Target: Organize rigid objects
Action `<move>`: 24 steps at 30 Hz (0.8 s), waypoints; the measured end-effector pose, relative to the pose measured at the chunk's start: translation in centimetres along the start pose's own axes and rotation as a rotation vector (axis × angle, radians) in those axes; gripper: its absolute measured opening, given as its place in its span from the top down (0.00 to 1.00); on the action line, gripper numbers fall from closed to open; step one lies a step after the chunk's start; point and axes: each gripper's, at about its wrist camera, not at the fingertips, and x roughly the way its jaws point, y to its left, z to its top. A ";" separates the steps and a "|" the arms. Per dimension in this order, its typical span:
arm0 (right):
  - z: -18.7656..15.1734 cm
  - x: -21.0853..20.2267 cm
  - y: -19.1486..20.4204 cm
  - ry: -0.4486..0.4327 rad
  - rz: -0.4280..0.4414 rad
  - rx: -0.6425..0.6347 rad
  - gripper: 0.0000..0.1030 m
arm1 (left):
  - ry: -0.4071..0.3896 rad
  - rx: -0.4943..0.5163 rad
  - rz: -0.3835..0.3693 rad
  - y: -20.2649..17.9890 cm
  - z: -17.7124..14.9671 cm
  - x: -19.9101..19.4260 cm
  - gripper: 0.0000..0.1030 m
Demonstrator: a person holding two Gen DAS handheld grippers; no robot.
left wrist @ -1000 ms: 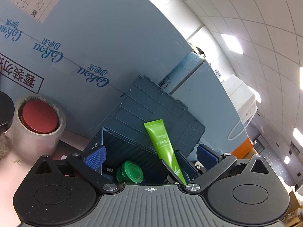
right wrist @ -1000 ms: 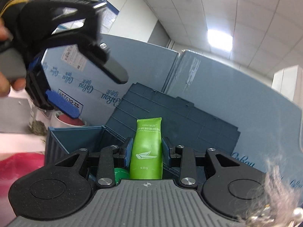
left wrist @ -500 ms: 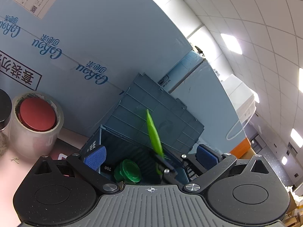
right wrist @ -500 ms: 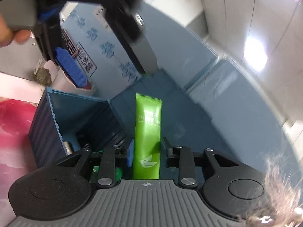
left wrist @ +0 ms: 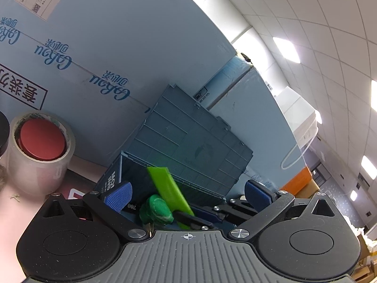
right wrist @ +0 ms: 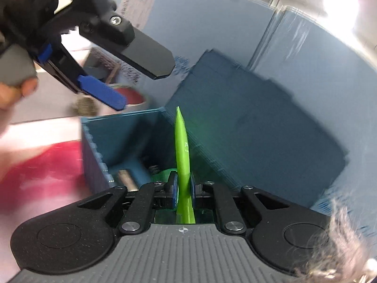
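partway through, judging by the contents of the blue bin [right wrist: 122,139]: already inside, a green cap [left wrist: 156,208] and a metallic cylinder [right wrist: 126,176] against the bin's near wall. green tube [right wrist: 182,160] not yet released — clamped edge-on between the pads of the right gripper [right wrist: 183,187], tail pointing up, lower part over the bin's opening, close to the bin's open lid [right wrist: 254,118]. left gripper [left wrist: 187,194] spread wide and holding nothing, hanging just in front of the bin.

still outside the bin, on the table [left wrist: 18,207] to its left: a roll of clear tape [left wrist: 38,151] with a red lid [left wrist: 42,139] sitting in its core. probably next in line, along with a fuzzy brownish item [right wrist: 87,106] beyond the bin, too blurred to name.

compared with one second back: tube turned from flat face-on to edge-on in the right wrist view, and sunk lower toward the bin in the left wrist view, now tilted and smeared by motion. right camera pitched downward, showing more of the bin's interior. left gripper as wide as before, barely shifted relative to the bin. tape roll and red lid unmoved.
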 end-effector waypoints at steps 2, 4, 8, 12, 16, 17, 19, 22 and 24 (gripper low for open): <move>-0.2 0.0 -0.5 0.008 0.038 0.062 0.89 | 0.007 0.004 0.001 -0.1 -0.1 0.2 0.00; -0.5 -0.1 -1.0 -0.005 0.051 0.121 0.89 | 0.012 0.012 -0.003 -0.3 -0.2 0.2 0.00; -0.7 -1.2 -1.1 -0.023 0.048 0.206 0.80 | 0.021 0.033 -0.009 -0.8 -0.4 0.2 0.00; -0.3 -2.8 -0.8 -0.039 -0.043 0.241 0.67 | 0.018 0.051 -0.019 -1.2 -0.4 -0.2 0.00; -0.3 -5.3 -0.5 -0.114 -0.185 0.360 0.42 | 0.021 0.053 -0.036 -1.2 -0.3 -0.4 0.00; -0.4 -6.0 -0.1 -0.131 -0.217 0.400 0.36 | 0.020 0.052 -0.038 -1.3 -0.3 -0.4 0.00; -0.7 -7.1 1.0 -0.175 -0.236 0.459 0.24 | 0.018 0.056 -0.048 -1.4 -0.3 -0.5 0.00; -1.5 -8.5 2.4 -0.241 -0.235 0.558 0.18 | 0.013 0.061 -0.070 -1.6 -0.2 -0.7 0.00; -1.7 -9.2 3.4 -0.274 -0.264 0.602 0.16 | 0.006 0.063 -0.076 -1.7 -0.1 -1.0 0.00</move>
